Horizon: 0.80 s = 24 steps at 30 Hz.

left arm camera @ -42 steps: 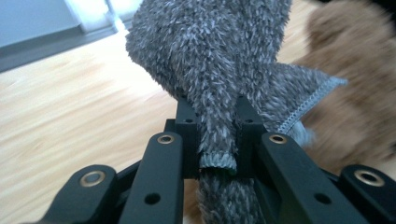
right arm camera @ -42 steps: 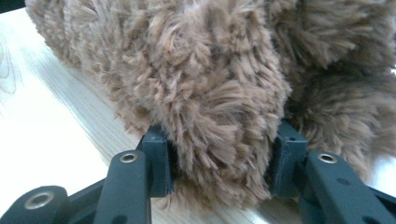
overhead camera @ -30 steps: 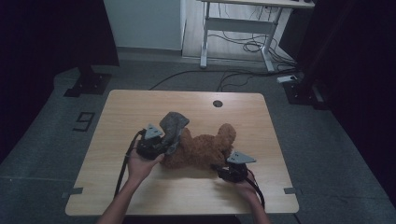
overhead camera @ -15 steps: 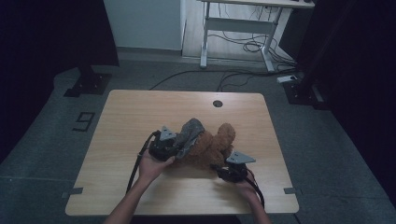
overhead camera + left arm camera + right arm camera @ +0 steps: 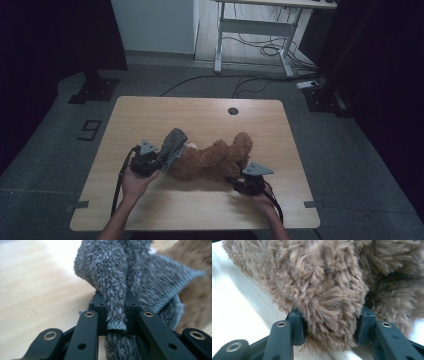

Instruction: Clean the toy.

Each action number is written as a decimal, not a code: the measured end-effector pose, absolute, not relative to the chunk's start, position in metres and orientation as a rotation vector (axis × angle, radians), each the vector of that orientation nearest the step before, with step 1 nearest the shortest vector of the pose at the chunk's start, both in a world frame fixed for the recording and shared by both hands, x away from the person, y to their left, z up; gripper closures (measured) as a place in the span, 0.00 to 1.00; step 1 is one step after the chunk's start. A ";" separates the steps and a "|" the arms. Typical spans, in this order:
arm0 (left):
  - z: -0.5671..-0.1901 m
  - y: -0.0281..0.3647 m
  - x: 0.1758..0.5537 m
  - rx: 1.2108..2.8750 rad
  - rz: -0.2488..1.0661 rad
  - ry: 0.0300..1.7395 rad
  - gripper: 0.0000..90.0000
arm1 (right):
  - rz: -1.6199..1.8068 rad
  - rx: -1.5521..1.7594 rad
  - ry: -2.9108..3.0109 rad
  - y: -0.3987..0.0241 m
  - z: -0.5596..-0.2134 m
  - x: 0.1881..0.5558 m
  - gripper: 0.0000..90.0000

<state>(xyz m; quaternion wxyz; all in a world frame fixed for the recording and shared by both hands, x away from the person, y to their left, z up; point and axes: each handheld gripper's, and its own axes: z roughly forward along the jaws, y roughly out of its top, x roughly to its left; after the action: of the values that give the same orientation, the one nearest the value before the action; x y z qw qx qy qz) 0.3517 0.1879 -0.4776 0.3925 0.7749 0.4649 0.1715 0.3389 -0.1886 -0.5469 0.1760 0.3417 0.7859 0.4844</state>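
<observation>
A brown teddy bear (image 5: 212,159) lies on the wooden table (image 5: 200,117). A fuzzy grey cloth (image 5: 172,145) rests at the bear's left end. My left gripper (image 5: 159,160) is shut on a fold of the grey cloth (image 5: 117,290), and the jaws pinch it tightly. The cloth spreads past the jaws toward the brown fur (image 5: 197,290). My right gripper (image 5: 239,181) is at the bear's lower right side, shut on a thick plush limb of the bear (image 5: 327,300), which bulges between the two pads.
A round cable hole (image 5: 232,111) sits near the table's far edge. Beyond the table stand a desk frame (image 5: 255,30) with cables on the floor and dark stands at the left (image 5: 95,85) and right (image 5: 325,95).
My left hand has moved down and back toward the left with the grey cloth, after swinging right half a second ago. The right hand and the bear's limb stay in place.
</observation>
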 end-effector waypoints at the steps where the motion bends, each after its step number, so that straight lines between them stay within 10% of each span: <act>1: -0.486 0.191 0.353 1.960 0.381 1.179 0.86 | 1.371 0.968 2.225 -0.189 -0.547 0.339 0.59; 24: -0.534 0.169 0.391 1.976 0.299 1.273 0.86 | 1.330 1.018 2.184 -0.191 -0.548 0.362 0.62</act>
<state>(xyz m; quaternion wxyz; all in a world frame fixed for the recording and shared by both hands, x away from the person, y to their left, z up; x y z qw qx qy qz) 0.3906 0.1691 -0.5342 0.3766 0.7724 0.4978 0.1170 0.3617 -0.1909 -0.5477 0.1933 0.3628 0.7785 0.4742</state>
